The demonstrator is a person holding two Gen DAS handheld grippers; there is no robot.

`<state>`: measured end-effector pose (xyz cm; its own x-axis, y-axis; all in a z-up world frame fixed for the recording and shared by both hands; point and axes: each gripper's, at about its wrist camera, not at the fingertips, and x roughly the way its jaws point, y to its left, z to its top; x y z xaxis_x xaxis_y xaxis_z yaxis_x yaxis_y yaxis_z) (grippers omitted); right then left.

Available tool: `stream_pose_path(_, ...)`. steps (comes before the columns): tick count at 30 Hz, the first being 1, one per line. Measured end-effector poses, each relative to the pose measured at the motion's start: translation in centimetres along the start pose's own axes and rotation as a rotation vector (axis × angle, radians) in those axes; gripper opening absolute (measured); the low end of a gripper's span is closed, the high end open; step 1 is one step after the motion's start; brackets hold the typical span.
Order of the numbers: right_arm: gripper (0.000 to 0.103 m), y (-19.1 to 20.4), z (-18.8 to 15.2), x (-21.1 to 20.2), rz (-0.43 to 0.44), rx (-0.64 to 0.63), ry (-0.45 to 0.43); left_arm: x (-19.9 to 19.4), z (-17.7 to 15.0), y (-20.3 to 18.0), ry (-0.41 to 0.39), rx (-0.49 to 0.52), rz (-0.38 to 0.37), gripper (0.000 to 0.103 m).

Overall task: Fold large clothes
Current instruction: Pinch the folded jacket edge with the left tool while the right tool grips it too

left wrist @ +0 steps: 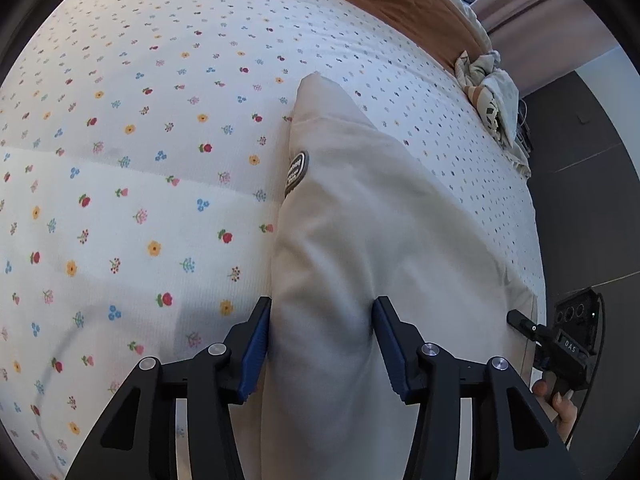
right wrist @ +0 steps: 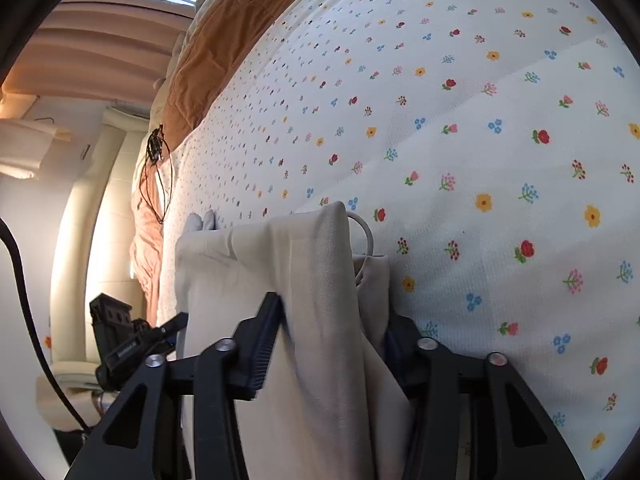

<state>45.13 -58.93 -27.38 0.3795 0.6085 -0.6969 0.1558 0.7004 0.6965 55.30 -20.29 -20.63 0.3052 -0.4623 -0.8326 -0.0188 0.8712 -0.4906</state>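
Home bedroom, bed [left wrist: 160, 160] under a flower-print sheet, rust-brown quilt [right wrist: 208, 52] at its far end, crumpled laundry [left wrist: 492, 92], pleated curtains [right wrist: 100, 48] by a window

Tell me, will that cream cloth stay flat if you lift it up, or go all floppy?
Probably floppy: the cream garment sags in soft folds between the left gripper and the right gripper. It looks light, bunching easily. The loose white cord would likely dangle.
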Motion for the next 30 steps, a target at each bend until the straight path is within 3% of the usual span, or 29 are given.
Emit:
stream_pose_path(3, 0.028, 0.5, -0.4, -0.5, -0.026, -0.017, -0.019, -0.2, 0.4, -0.6, -0.014, 0.025, 0.027, 0.037)
stream_pose_path(5, 0.025, 1.3, -0.7, -1.0, -0.042, -0.039, -0.041, -0.7, 0.4, -0.8, -0.022, 0.027, 0.031, 0.026)
stream_pose_path(8, 0.023, 3.3, -1.1, -1.8, -0.065, -0.076, -0.07, -1.8, 0.1, -1.1, -0.051, 0.037, 0.037, 0.018)
stream_pose_path(19, 0.022, 9.2, -3.9, -7.4, -0.06, -0.171, -0.17, -9.4, -1.6, -3.6, -0.175, 0.087, -0.007, 0.01)
stream_pose_path(30, 0.022, 16.6, -10.7, -14.6, -0.034, -0.268, -0.305, -18.7, -5.7, -5.6, -0.307, 0.114, -0.071, 0.005)
